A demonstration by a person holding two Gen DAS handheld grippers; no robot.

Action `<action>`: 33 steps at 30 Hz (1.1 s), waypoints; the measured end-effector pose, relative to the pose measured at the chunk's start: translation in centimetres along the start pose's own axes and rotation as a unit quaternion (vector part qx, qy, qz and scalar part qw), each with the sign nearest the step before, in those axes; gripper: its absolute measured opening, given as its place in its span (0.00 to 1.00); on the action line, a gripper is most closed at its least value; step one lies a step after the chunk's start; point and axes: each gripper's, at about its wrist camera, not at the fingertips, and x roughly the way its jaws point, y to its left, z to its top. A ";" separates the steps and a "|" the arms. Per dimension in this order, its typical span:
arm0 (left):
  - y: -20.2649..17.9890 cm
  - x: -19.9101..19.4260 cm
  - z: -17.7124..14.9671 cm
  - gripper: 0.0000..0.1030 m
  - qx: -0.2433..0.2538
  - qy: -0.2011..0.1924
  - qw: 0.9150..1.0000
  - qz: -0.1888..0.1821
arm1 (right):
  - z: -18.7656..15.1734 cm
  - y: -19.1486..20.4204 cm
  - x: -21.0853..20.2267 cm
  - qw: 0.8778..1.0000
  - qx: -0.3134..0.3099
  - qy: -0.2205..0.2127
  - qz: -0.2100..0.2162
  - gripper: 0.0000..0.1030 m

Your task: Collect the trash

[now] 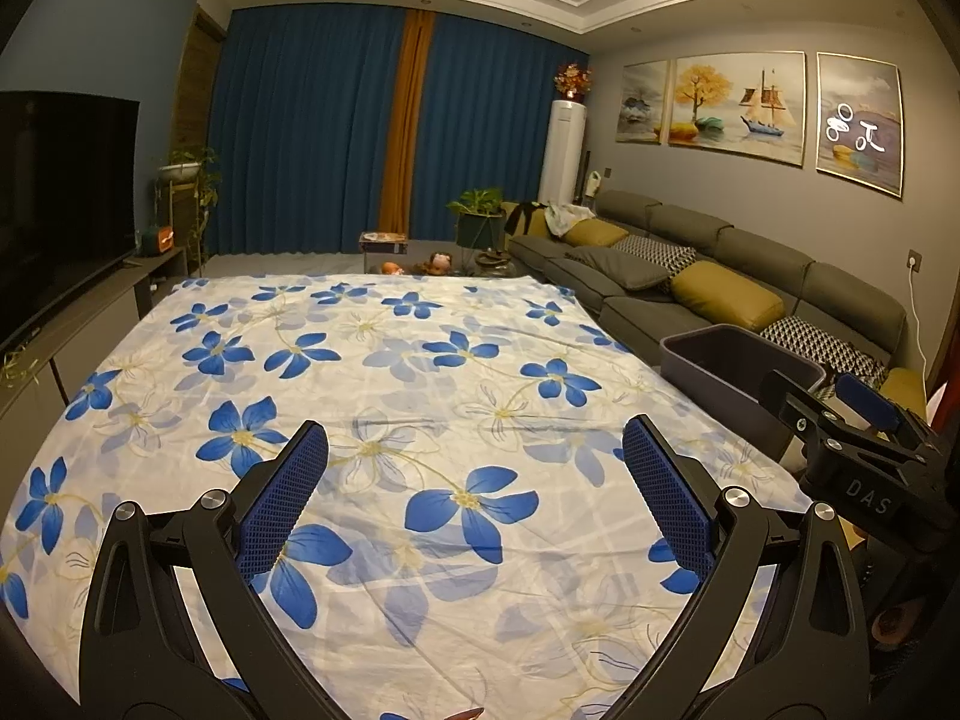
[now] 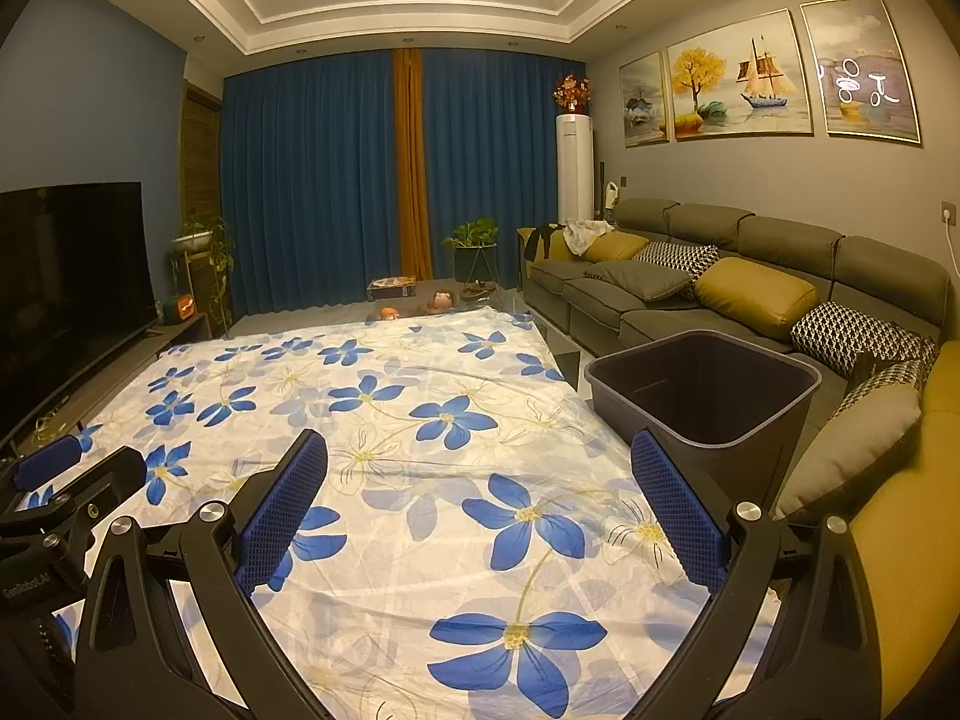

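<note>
A dark grey trash bin (image 2: 708, 402) stands at the right edge of the table, between it and the sofa; its inside looks bare. The left wrist view shows the bin (image 1: 738, 360) further right. No loose trash shows on the white cloth with blue flowers (image 1: 372, 420) that covers the table. My left gripper (image 1: 474, 480) hangs open over the near part of the cloth, nothing between its blue pads. My right gripper (image 2: 480, 486) is open too, just left of the bin. Each gripper appears at the edge of the other's view.
A grey sofa (image 2: 750, 276) with yellow and patterned cushions runs along the right wall. A dark television (image 1: 60, 198) stands on a low cabinet at the left. Beyond the table's far edge lie toys (image 1: 438, 264), a box and potted plants before blue curtains.
</note>
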 end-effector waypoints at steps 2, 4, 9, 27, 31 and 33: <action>0.0 0.0 0.0 0.94 0.001 0.000 1.000 -0.002 | -0.1 0.0 0.0 1.000 0.002 0.000 0.000 0.95; 0.0 0.0 0.0 0.94 0.001 0.000 1.000 -0.001 | -0.1 -0.1 0.0 1.000 0.002 0.001 -0.001 0.95; -0.1 0.0 0.1 0.94 0.002 0.000 1.000 -0.003 | -0.2 -0.2 -0.1 1.000 0.004 0.000 -0.002 0.95; -0.4 -0.3 0.2 0.94 0.005 0.000 1.000 -0.006 | -0.3 -0.2 -0.1 1.000 0.007 0.002 -0.001 0.95; -0.2 -0.1 0.2 0.90 0.008 -0.001 1.000 -0.011 | -0.3 -0.2 -0.1 1.000 0.007 0.002 -0.001 0.95; -0.3 -0.2 0.3 0.86 0.011 -0.002 1.000 -0.013 | -0.3 -0.2 -0.1 1.000 0.006 0.003 -0.001 0.95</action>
